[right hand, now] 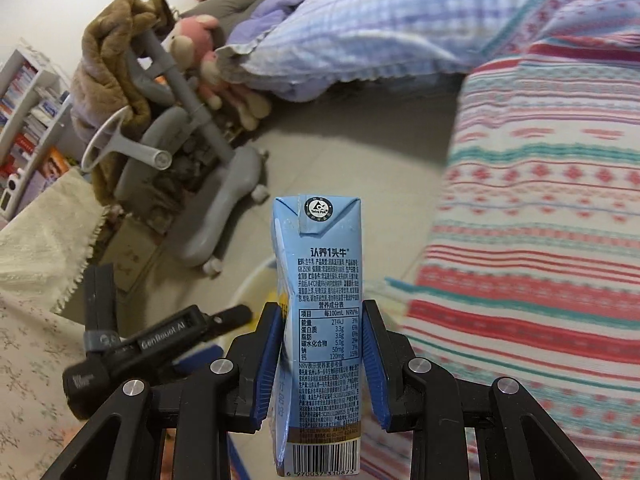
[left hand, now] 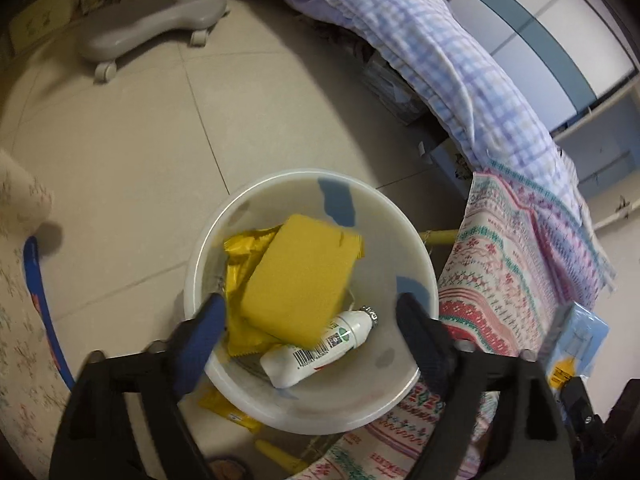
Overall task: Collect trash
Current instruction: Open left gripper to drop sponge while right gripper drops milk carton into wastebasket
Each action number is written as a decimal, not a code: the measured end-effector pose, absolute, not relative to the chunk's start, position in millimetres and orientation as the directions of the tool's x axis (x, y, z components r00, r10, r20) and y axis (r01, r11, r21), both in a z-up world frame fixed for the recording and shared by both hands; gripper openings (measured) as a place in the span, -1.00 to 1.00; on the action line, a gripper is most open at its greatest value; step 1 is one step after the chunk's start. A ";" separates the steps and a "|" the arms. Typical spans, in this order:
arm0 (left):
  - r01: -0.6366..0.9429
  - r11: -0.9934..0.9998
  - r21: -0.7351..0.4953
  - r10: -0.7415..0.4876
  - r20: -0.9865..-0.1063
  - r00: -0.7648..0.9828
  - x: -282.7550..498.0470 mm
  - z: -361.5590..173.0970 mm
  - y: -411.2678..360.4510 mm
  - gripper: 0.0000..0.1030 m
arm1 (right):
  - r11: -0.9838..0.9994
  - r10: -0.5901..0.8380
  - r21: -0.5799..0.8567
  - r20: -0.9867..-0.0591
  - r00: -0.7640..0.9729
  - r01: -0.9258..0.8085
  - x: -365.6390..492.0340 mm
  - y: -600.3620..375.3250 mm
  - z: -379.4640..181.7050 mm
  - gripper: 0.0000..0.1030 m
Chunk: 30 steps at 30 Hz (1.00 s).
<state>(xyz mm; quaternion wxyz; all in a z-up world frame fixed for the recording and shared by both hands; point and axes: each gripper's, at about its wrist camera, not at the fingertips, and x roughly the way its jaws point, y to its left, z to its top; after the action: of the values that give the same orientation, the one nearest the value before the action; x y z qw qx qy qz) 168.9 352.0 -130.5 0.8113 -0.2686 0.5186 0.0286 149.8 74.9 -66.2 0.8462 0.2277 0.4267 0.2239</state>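
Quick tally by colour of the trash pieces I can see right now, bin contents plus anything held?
Yellow: 2, the yellow sponge block and the crinkled yellow foil wrapper, in the white plastic bin.
White: 1, the white barcoded tube, in the bin.
Blue: 1, the light-blue milk carton, in the right gripper.
Total: 4

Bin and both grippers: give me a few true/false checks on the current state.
1. The right gripper is shut on a blue milk carton. True.
2. The white bin is empty. False: it holds a yellow sponge, a yellow wrapper and a white bottle.
3. The left gripper is open over the bin. True.
4. The carton is already in the bin. False: it is held in the right gripper.
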 end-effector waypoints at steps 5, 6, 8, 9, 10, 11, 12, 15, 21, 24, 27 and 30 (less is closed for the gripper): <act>-0.368 0.815 -0.448 -0.252 -0.845 0.472 163.7 -122.0 369.2 0.74 | 0.763 0.610 0.625 -0.613 0.503 -0.163 164.7 97.1 -77.0 -0.32; -0.378 0.804 -0.459 -0.254 -0.840 0.479 161.9 -119.7 372.7 0.74 | 0.758 0.615 0.634 -0.614 0.495 -0.154 167.6 101.7 -80.7 -0.32; -0.388 0.781 -0.489 -0.273 -0.827 0.492 160.0 -115.4 379.3 0.74 | 0.748 0.622 0.651 -0.618 0.482 -0.130 173.2 110.2 -86.6 -0.32; -0.391 0.772 -0.501 -0.283 -0.822 0.495 159.7 -113.7 381.6 0.74 | 0.738 0.628 0.666 -0.618 0.472 -0.110 177.4 116.2 -92.1 -0.32; -0.393 0.764 -0.511 -0.289 -0.817 0.499 159.5 -112.2 383.1 0.74 | 0.735 0.630 0.671 -0.619 0.470 -0.101 179.2 118.4 -93.8 -0.32; -0.394 0.759 -0.518 -0.294 -0.813 0.502 159.3 -111.1 384.4 0.74 | 0.732 0.630 0.675 -0.621 0.467 -0.090 182.1 122.0 -96.4 -0.31; -0.397 0.753 -0.525 -0.299 -0.810 0.504 158.7 -110.0 386.4 0.74 | 0.734 0.626 0.675 -0.625 0.467 -0.080 185.6 126.8 -99.2 -0.30; -0.406 0.739 -0.538 -0.305 -0.804 0.510 158.7 -107.5 390.6 0.74 | 0.760 0.599 0.648 -0.666 0.445 -0.053 199.3 141.7 -110.6 -0.12; -0.401 0.762 -0.508 -0.275 -0.815 0.510 157.2 -102.5 393.7 0.74 | 0.809 0.553 0.584 -0.718 0.424 -0.067 193.4 136.5 -122.0 -0.06; -0.382 0.792 -0.476 -0.251 -0.824 0.508 156.2 -96.8 388.9 0.74 | 0.822 0.541 0.562 -0.721 0.432 -0.091 184.6 124.8 -117.8 -0.06; -0.347 0.829 -0.439 -0.228 -0.832 0.506 152.8 -88.8 380.4 0.74 | 0.825 0.542 0.552 -0.717 0.437 -0.119 172.6 111.3 -110.2 -0.06; -0.312 0.860 -0.404 -0.210 -0.837 0.506 146.6 -79.6 372.9 0.74 | 0.825 0.553 0.539 -0.713 0.430 -0.167 157.4 100.2 -99.9 -0.06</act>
<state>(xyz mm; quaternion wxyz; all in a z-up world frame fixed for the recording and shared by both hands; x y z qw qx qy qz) 146.6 372.9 -79.6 0.8268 -0.2630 0.4962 0.0307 157.4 100.2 -99.9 0.8220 0.1983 0.4867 0.2192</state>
